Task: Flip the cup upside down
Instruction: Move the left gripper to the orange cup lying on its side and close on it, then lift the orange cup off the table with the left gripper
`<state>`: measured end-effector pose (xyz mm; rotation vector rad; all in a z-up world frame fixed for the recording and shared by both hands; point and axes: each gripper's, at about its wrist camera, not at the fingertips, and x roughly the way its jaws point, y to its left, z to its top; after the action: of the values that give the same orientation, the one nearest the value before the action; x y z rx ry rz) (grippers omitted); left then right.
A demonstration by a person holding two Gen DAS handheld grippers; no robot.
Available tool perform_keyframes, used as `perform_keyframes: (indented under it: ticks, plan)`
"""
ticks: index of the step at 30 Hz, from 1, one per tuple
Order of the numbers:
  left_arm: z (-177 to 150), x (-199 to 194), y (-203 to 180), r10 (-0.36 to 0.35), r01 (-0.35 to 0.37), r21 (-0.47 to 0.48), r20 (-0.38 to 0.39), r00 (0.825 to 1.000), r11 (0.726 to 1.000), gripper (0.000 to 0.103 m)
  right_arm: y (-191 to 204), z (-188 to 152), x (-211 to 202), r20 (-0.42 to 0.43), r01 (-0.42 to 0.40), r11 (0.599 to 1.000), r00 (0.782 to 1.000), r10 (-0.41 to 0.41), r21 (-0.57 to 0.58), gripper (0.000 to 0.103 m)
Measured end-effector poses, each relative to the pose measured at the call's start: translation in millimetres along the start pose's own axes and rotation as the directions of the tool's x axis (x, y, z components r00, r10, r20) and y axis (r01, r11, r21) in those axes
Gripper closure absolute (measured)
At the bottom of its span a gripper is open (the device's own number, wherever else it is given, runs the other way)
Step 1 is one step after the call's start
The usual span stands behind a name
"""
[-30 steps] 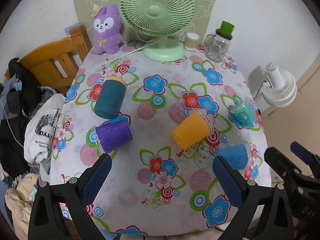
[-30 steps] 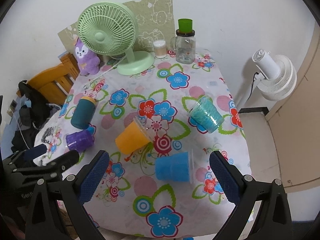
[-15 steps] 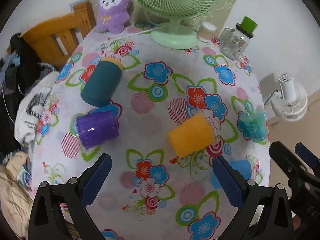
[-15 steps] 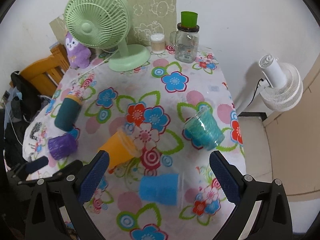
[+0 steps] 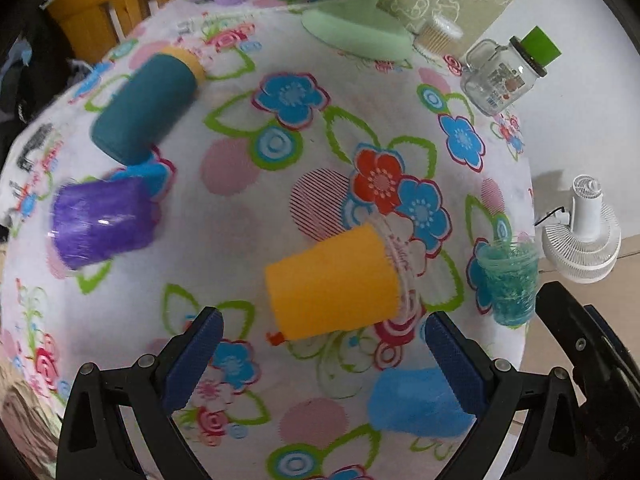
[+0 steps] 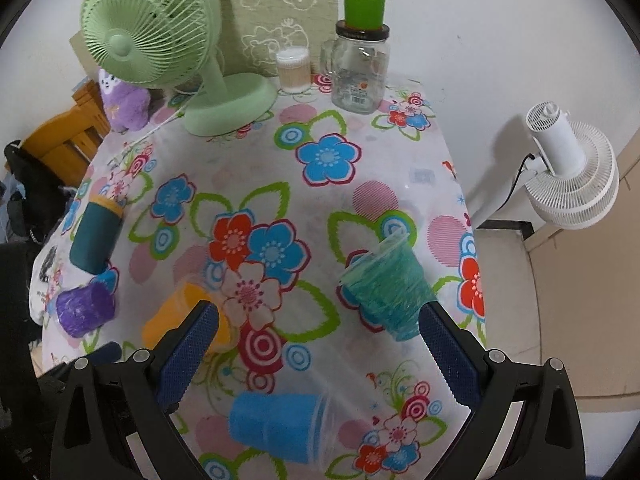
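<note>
Several cups lie on their sides on the flowered tablecloth [image 5: 248, 208]. An orange cup [image 5: 334, 282] lies just ahead of my open left gripper [image 5: 320, 340], between its jaws' line. A blue cup [image 5: 416, 402] lies by the left gripper's right finger. A purple cup [image 5: 102, 222] and a dark teal cup [image 5: 144, 110] lie at the left. A turquoise cup [image 6: 384, 284] lies just ahead of my open right gripper [image 6: 318, 328], near its right finger. The blue cup [image 6: 280, 426] lies below the right gripper; the orange cup [image 6: 176, 316] is behind its left finger.
A green desk fan [image 6: 160, 48], a purple plush toy [image 6: 122, 98], a small jar [image 6: 294, 68] and a glass jar with a green lid [image 6: 360, 72] stand at the table's far edge. A white floor fan [image 6: 568, 172] stands right, a wooden chair [image 6: 60, 140] left.
Both grippers have moved forward and lower over the table. The orange cup is now close to the left gripper, the turquoise cup close to the right one. Both stay open.
</note>
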<state>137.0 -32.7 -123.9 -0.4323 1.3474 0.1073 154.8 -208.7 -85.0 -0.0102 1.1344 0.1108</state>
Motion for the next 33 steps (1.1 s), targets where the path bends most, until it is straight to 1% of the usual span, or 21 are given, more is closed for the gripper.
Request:
perform_keyframes:
  ticks: [3,6,11,13,15,16,17,23,27,30,33]
  plan:
    - [3,7,-4,-0.01,0.01,-0.02,-0.005,1.0,1.0,0.001,-3,5,5,-0.003,0.002,1.0,1.0,-0.002,-0.001,0.002]
    - [8,18,-7,0.005,-0.005,-0.029,-0.01,1.0,1.0,0.001,-3,8,13,-0.013,0.003,1.0,1.0,-0.003,-0.009,0.002]
    - [10,38,-4,0.008,-0.011,-0.059,-0.052,0.999,0.998,0.001,-3,8,28,-0.043,-0.003,1.0,0.999,0.003,-0.002,0.002]
    - [9,44,-3,0.004,-0.009,-0.073,-0.057,0.998,0.997,0.002,-3,8,33,-0.052,0.0,1.0,0.999,0.0,0.005,0.002]
    - [7,48,-2,0.003,-0.006,-0.071,-0.048,0.999,0.997,0.007,-4,7,36,-0.062,0.005,1.0,0.998,-0.004,0.004,0.002]
    - [7,50,-3,0.004,-0.007,-0.062,-0.045,0.999,0.998,0.01,-3,7,37,-0.065,0.007,1.0,0.998,-0.007,0.001,0.002]
    - [6,52,-4,0.005,-0.008,-0.053,-0.044,0.999,0.999,0.015,-3,6,38,-0.068,0.01,1.0,0.998,-0.01,-0.001,0.002]
    - [5,51,-5,-0.001,0.001,0.013,-0.021,1.0,1.0,0.018,-1,1,42,-0.088,0.016,1.0,0.996,-0.016,0.007,0.002]
    - [6,41,-2,0.017,-0.018,0.088,0.003,1.0,0.996,0.018,5,-2,37,-0.083,0.008,1.0,0.997,-0.007,0.019,0.002]
    - [8,32,4,0.036,-0.038,0.165,0.019,0.999,0.986,0.02,12,-5,34,-0.082,0.002,1.0,0.997,0.0,0.027,0.002]
    - [11,18,10,0.055,-0.064,0.265,0.043,0.998,0.962,0.02,21,-9,29,-0.08,-0.005,0.999,0.997,0.008,0.037,0.002]
